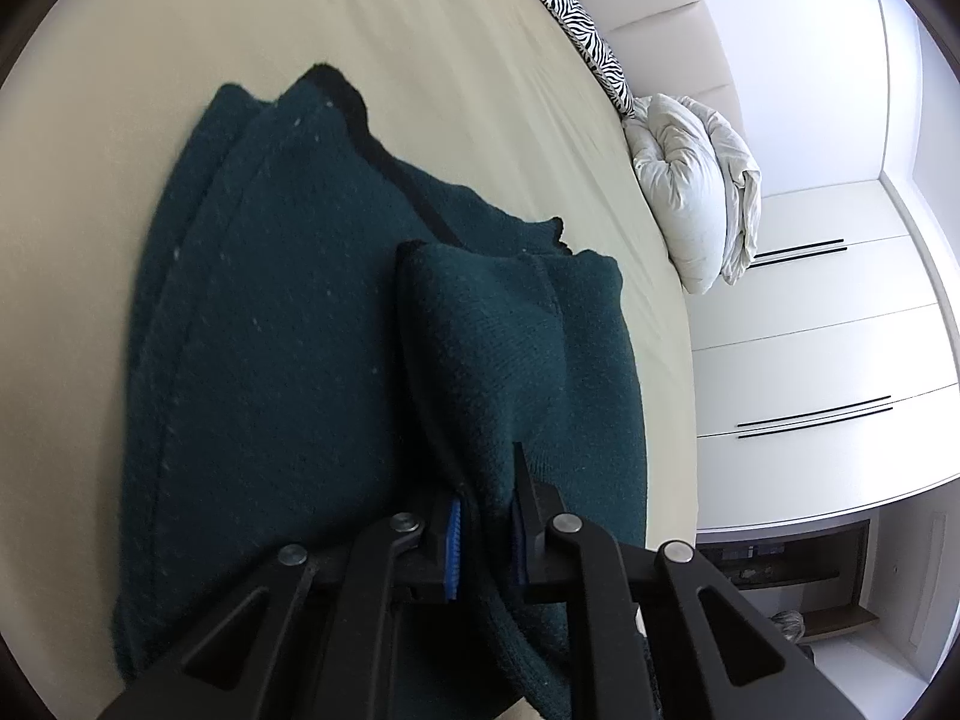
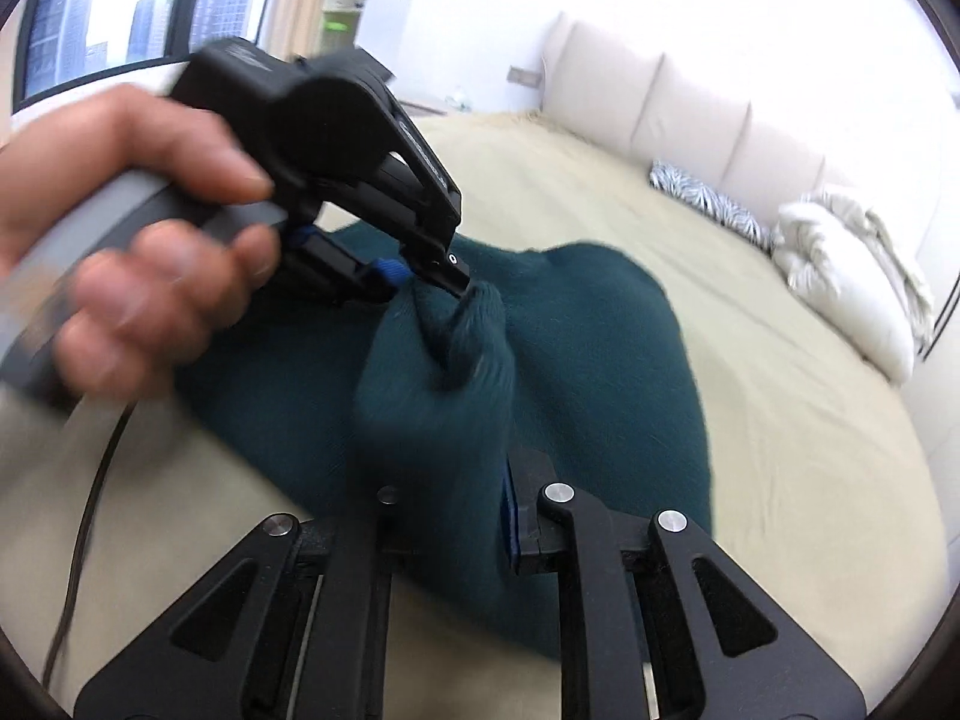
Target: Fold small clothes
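A dark teal knitted garment (image 1: 288,324) lies on the cream bed sheet (image 1: 420,48), partly folded. My left gripper (image 1: 487,531) is shut on a raised fold of the teal garment. In the right wrist view the same garment (image 2: 606,354) lies on the bed. My right gripper (image 2: 447,516) is shut on another bunched part of it, held above the sheet. The left gripper (image 2: 459,288) shows there too, held by a hand, pinching the cloth just ahead of my right one.
A zebra-print pillow (image 1: 591,42) and a rolled white duvet (image 1: 696,186) lie at the bed's far edge by a cream padded headboard (image 2: 690,102). White wardrobe doors (image 1: 810,330) stand beyond. A window (image 2: 120,6) is at the back left.
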{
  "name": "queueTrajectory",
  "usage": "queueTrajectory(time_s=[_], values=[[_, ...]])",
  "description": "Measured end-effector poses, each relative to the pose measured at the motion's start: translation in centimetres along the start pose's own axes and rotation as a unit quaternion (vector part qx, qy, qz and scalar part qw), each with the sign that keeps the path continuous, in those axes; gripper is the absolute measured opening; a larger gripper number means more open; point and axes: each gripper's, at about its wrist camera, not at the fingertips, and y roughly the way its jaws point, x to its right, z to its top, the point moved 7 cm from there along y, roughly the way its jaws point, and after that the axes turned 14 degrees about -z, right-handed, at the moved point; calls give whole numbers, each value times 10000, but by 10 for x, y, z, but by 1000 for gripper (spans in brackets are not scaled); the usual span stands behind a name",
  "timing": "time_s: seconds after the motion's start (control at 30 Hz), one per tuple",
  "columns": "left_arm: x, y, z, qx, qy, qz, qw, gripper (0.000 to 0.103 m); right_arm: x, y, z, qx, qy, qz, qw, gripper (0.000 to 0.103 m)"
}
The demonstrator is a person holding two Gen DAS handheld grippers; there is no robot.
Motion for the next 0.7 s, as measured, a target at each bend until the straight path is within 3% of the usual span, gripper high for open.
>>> queueTrajectory(time_s=[0.13, 0.3, 0.47, 0.7], values=[[13, -12, 12, 10, 288, 99, 9995, 13, -25, -22, 13, 440, -419, -18, 9981, 8], [24, -40, 35, -75, 752, 419, 9963, 13, -53, -15, 20, 656, -619, 331, 9954, 7], [5, -61, 47, -35, 856, 753, 9935, 13, -86, -6, 27, 663, -734, 635, 9931, 7], [-19, -68, 51, -21, 839, 821, 9931, 13, -107, 2, 29, 445, -662, 899, 9928, 7]])
